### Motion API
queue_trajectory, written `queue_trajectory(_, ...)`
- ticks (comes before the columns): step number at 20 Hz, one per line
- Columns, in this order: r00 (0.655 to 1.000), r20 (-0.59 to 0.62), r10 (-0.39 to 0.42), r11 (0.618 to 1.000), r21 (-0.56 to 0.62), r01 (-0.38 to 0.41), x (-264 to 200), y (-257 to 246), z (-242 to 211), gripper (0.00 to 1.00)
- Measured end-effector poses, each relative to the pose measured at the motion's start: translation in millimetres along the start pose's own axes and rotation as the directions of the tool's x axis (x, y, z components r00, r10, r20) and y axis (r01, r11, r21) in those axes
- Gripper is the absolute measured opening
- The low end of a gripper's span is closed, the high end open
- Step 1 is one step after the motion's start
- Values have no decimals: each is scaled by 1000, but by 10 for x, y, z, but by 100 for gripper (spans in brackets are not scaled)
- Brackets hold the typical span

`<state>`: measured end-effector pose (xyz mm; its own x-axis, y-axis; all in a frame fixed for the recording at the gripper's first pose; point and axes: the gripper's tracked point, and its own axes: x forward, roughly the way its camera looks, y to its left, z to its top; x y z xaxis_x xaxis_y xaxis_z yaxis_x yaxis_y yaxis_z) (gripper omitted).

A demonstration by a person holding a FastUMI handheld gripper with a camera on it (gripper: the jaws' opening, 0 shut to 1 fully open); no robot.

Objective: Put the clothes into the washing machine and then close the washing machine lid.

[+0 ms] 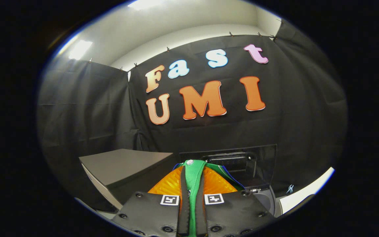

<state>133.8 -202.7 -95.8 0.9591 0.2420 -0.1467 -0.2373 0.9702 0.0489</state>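
My gripper (pixel 192 197) is clamped on a strip of green cloth (pixel 193 184), raised above the washing machine (pixel 268 200), its lid (pixel 242 158) upright beyond.

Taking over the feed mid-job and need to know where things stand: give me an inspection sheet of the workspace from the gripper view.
Surface: grey flat top to the left beyond the fingers; bare.
Job's things: green garment pinched between the fingers, a strip of it running up past the tips; washing machine ahead and to the right, its dark lid raised upright, rim of the opening showing below it.
Clutter: nothing seen.
Grippers: gripper shut on the green garment, both fingers pressing it.
Cables: nothing seen.
Surroundings: black cloth wall behind and to both sides; white ceiling with lit panels above.
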Motion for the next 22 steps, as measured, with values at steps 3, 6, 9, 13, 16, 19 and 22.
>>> queue_trajectory(3, 998, -37, -53, 998, 15, 54, 208, -243, -340, 15)
queue_trajectory(6, 991, -88, -102, 993, 43, 106, 467, -367, -758, 15)
queue_trajectory(9, 977, -170, -129, 988, 67, 142, 683, -449, -1230, 15)
queue_trajectory(13, 924, -352, -152, 979, 76, 190, 923, -558, -1852, 15)
queue_trajectory(16, 868, -461, -185, 974, 30, 223, 1100, -681, -2222, 15)
queue_trajectory(19, 786, -567, -246, 960, -28, 280, 1200, -874, -2578, 15)
queue_trajectory(22, 716, -644, -271, 950, -59, 306, 1294, -959, -2857, 15)
